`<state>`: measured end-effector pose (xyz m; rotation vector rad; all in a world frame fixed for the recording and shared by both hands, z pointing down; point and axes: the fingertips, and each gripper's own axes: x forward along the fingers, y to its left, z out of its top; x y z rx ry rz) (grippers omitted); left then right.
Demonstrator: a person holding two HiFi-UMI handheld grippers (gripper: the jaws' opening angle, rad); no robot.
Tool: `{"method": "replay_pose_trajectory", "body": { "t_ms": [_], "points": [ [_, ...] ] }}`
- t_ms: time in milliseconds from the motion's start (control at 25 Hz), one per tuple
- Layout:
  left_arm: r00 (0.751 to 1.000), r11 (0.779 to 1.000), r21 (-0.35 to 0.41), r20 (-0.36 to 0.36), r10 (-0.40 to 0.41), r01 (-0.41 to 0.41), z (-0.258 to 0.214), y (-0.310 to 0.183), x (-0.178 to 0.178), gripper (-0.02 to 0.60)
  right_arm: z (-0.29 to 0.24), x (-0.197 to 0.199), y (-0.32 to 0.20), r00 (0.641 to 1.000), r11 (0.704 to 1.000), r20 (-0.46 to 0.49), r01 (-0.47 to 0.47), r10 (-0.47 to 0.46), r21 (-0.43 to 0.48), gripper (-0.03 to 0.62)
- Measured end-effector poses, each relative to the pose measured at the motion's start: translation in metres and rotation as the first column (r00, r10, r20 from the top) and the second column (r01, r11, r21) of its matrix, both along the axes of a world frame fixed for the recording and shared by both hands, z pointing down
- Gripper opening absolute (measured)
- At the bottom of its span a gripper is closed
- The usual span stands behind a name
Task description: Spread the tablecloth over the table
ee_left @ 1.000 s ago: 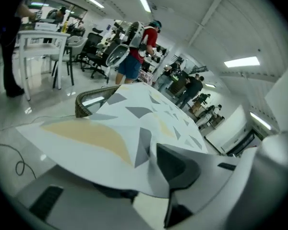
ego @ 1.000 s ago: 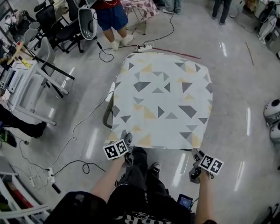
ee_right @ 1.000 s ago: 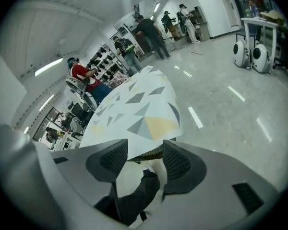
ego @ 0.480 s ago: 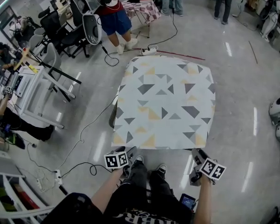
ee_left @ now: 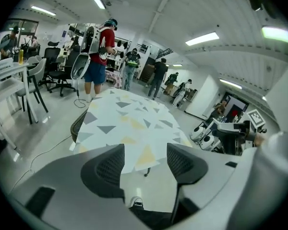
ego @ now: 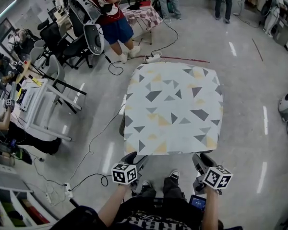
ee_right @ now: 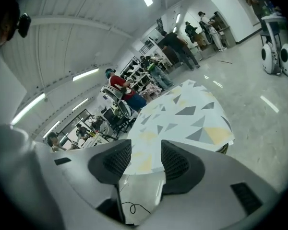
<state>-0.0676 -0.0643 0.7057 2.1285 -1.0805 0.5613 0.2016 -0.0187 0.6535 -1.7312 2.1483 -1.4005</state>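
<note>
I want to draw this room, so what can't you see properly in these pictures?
- Table top: head view, wholly covered by the tablecloth.
- Dark thing at the tablecloth's left edge: head view, mostly under it; cannot tell what it is.
- White round machines: head view, cut off by the right edge.

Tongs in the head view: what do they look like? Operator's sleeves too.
Left tongs and right tongs: grey bodies, each topped by a white cube with black square markers. Their own views show pale grey shells with dark mesh-textured pads. No cables seen on them. Black top with white print, forearms uncovered. Both pairs of jaws have just been closing slightly, nothing between them.
</note>
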Motion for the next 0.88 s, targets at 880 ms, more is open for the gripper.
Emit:
{"method": "replay_pose_trajectory", "body": {
  "t_ms": [880],
  "points": [
    [0.839, 0.771, 0.416, -0.032, 0.543, -0.482, -0.152, 0.122, -0.033, 0.054, -0.104, -0.212, 0.117, 0.999, 0.980, -0.004, 0.049, -0.050, 0.190, 0.134]
  ]
}}
